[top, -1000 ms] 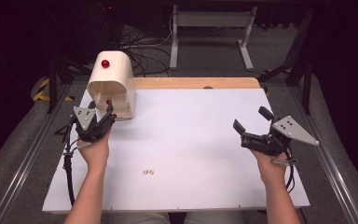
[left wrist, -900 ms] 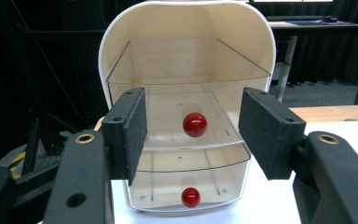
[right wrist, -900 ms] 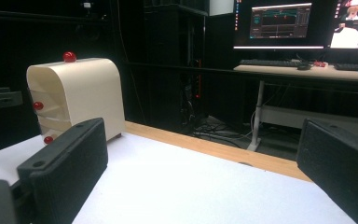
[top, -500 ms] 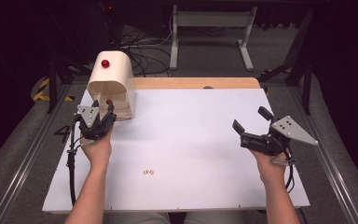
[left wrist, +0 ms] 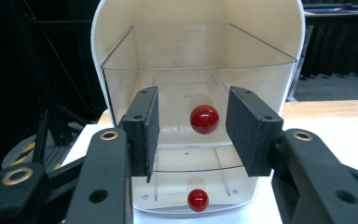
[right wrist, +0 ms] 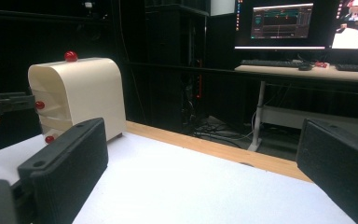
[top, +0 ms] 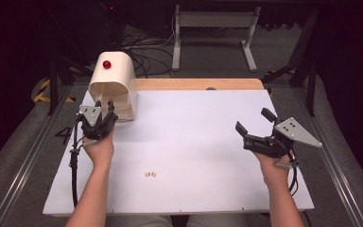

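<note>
A cream cabinet (top: 114,87) with clear drawers stands at the table's far left. In the left gripper view its upper drawer's red knob (left wrist: 204,119) sits between the pads of my left gripper (left wrist: 192,111), with a gap on each side. The jaws have just been closing and do not touch the knob. A lower drawer's red knob (left wrist: 198,199) shows underneath. From above, my left gripper (top: 105,113) points at the cabinet's front. My right gripper (top: 253,120) hovers wide open over the table's right side, with nothing between its jaws (right wrist: 205,149).
A third red knob (top: 106,64) sits on top of the cabinet. Two small beige bits (top: 150,174) lie on the white tabletop (top: 194,142) near the front middle. A wooden strip (top: 198,84) runs along the far edge. Beyond it are cables and a desk with monitors (right wrist: 279,21).
The left gripper's jaws have drawn closer together in front of the cabinet. The right gripper has kept still.
</note>
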A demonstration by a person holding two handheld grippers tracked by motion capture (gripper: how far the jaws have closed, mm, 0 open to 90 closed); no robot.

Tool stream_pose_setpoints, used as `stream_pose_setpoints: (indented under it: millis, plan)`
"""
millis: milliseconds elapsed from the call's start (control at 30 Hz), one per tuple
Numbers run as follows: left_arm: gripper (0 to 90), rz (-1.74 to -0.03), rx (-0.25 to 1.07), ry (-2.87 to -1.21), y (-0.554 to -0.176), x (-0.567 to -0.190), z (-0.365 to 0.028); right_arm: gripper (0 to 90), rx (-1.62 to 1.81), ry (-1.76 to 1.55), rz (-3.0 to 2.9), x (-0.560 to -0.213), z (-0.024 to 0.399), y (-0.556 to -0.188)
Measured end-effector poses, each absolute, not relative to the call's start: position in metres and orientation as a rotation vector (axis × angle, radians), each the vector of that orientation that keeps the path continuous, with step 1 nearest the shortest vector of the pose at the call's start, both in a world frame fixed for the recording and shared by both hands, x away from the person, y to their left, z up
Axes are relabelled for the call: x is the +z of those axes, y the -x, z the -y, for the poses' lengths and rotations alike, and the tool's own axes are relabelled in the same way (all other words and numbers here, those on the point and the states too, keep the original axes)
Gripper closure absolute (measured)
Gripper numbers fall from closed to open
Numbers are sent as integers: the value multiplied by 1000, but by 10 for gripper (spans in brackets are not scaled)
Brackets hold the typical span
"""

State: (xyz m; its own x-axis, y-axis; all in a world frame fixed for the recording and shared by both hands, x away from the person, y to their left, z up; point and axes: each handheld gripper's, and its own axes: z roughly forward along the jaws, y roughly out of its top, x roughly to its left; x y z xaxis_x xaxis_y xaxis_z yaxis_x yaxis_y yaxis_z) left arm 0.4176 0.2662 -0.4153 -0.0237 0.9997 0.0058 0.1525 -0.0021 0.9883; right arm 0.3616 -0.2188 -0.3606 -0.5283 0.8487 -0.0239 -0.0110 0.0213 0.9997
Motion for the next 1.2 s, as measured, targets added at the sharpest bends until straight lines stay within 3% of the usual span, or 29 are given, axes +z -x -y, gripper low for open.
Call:
stream_pose_setpoints:
  millis: [1200]
  plan:
    - [723, -1337, 1171, -1323, -431, -421, -259, 28, 1597, -874, -1601, -360, 221, -360]
